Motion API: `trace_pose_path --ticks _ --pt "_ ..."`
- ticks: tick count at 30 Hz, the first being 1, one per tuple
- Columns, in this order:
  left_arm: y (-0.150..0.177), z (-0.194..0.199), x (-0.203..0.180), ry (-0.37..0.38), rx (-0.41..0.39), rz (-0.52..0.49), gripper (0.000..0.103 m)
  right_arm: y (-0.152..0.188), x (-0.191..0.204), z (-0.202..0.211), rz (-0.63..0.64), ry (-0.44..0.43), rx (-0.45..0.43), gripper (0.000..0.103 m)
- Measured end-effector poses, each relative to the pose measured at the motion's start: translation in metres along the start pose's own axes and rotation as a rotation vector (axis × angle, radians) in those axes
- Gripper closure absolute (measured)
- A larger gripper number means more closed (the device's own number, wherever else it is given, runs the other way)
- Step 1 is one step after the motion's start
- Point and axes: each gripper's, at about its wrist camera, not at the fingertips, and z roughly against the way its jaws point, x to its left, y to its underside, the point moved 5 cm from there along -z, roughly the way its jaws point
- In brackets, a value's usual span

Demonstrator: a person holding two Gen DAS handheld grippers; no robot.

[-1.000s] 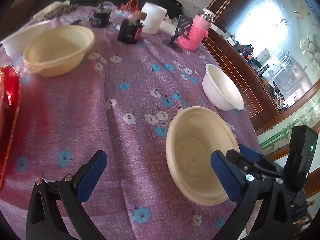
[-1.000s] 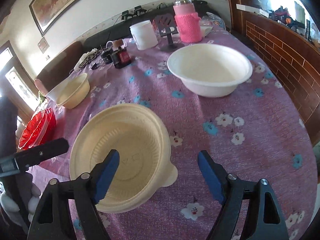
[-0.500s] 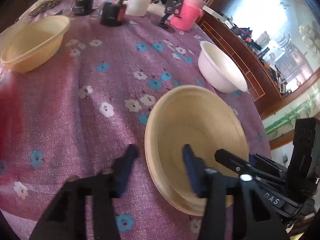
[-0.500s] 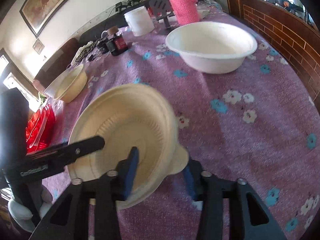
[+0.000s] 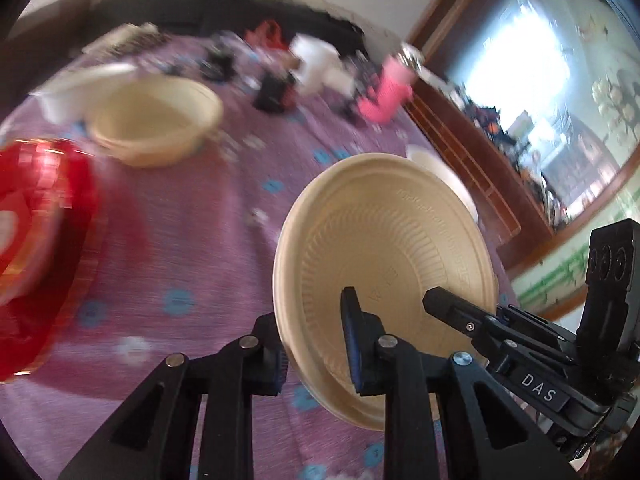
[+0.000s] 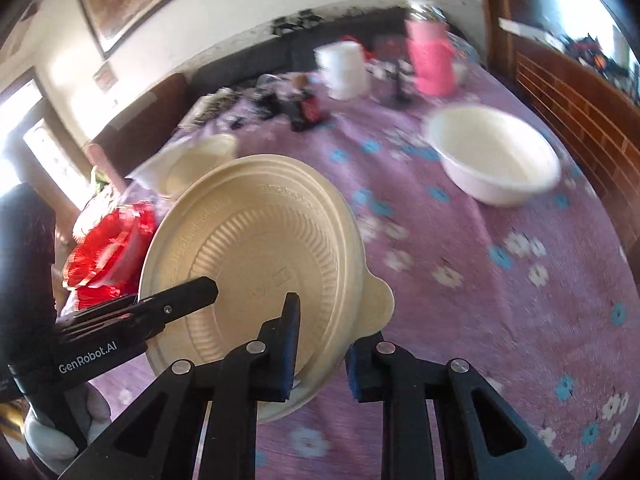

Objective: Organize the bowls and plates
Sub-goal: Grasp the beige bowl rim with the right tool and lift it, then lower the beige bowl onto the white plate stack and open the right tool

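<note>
A tan ribbed bowl (image 5: pixel 384 240) hangs tilted above the purple flowered tablecloth (image 5: pixel 200 240), held by both grippers at opposite rims. My left gripper (image 5: pixel 312 328) is closing, with the near rim between its blue pads. My right gripper (image 6: pixel 324 332) is closing too, clamping the rim of the same bowl (image 6: pixel 256 248) beside its tab. Each gripper's black finger shows over the bowl in the other's view: the right one (image 5: pixel 460 312) and the left one (image 6: pixel 192 292). A stack of tan bowls (image 5: pixel 156 120) sits at the far left, and a white bowl (image 6: pixel 496 160) sits at the right.
Red plates (image 5: pixel 36 208) lie stacked at the table's left edge. A pink bottle (image 6: pixel 432 56), a white cup (image 6: pixel 344 68) and small dark items stand along the back. Another white bowl (image 5: pixel 76 88) sits behind the tan stack. A brick-patterned wall runs along the right side.
Both grippers went from wide open to clamped on the tan bowl's rims. The bowl has left the cloth, risen and tipped toward the cameras. Both views have shifted back.
</note>
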Motion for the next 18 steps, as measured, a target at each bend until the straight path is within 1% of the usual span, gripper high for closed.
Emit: trace_pose_path --ticks 3,5,8,9,13,16,18 --pt "-0.011 0.037 0.027 -0.04 -0.083 0.039 0.081 -0.014 0.041 0.0 0.06 -0.042 -0.022 0.082" --pt "-0.019 0.061 0.046 -0.071 -0.138 0.068 0.081 -0.026 0.076 -0.002 0.116 -0.078 -0.038 0.081" --pt "-0.03 0.096 0.079 -0.13 -0.21 0.113 0.081 -0.038 0.126 -0.011 0.183 -0.124 -0.044 0.081" --pt "-0.034 0.108 0.095 -0.161 -0.233 0.132 0.081 -0.042 0.14 -0.016 0.2 -0.136 -0.041 0.081" --pt "-0.039 0.131 0.142 -0.243 -0.262 0.196 0.081 -0.052 0.192 -0.044 0.254 -0.188 0.003 0.081" --pt "-0.037 0.137 0.172 -0.288 -0.257 0.237 0.081 -0.055 0.218 -0.07 0.277 -0.21 0.052 0.081" --pt "-0.037 0.135 0.192 -0.327 -0.241 0.257 0.081 -0.055 0.233 -0.087 0.294 -0.211 0.079 0.081"
